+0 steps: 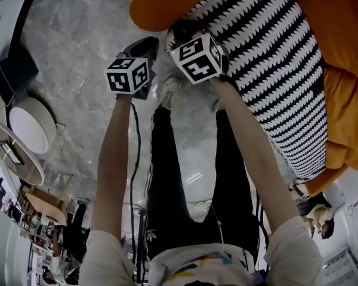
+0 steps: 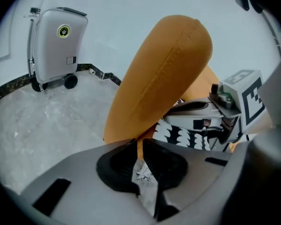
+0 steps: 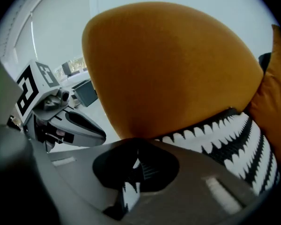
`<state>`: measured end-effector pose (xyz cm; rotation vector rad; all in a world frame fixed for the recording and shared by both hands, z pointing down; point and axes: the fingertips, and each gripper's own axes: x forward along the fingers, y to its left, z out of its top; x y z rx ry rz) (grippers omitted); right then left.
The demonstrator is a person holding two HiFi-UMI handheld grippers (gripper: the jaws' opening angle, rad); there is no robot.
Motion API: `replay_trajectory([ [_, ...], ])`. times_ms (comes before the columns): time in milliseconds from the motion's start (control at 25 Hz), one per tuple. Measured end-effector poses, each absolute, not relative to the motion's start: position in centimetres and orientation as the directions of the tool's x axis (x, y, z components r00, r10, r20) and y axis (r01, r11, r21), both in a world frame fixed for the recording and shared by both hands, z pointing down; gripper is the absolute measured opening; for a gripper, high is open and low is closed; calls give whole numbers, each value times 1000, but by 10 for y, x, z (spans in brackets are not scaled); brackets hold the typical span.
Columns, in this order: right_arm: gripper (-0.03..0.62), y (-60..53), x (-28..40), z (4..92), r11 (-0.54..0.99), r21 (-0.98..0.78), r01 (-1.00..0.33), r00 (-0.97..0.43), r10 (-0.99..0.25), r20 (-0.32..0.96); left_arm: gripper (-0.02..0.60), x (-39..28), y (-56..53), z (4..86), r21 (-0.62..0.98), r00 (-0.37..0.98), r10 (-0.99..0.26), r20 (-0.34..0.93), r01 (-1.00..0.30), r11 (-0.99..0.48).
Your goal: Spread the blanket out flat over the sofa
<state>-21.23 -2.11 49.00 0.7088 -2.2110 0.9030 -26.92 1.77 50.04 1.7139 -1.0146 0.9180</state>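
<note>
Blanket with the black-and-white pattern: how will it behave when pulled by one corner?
Probably floppy: the blanket follows the curve of the orange sofa. Likely light, since the right gripper holds it by a thin pinched edge alone. Its knit-looking surface may drag on the upholstery rather than slide.

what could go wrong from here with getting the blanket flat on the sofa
1. Only the right gripper pinches the blanket, at its end by the sofa arm. The left gripper is shut and empty over the floor, so a one-sided pull may skew or bunch the fabric.
2. The pinch looks thin, right at the edge, so the blanket might slip out.
</note>
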Motion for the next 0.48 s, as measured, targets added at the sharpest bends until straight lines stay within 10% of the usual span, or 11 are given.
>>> replay_trajectory([
  [480, 5, -60, -97, 350, 402, -408, -820, -572, -542, 615, 23, -207, -37, 338, 244, 408, -527, 746, -903, -353],
])
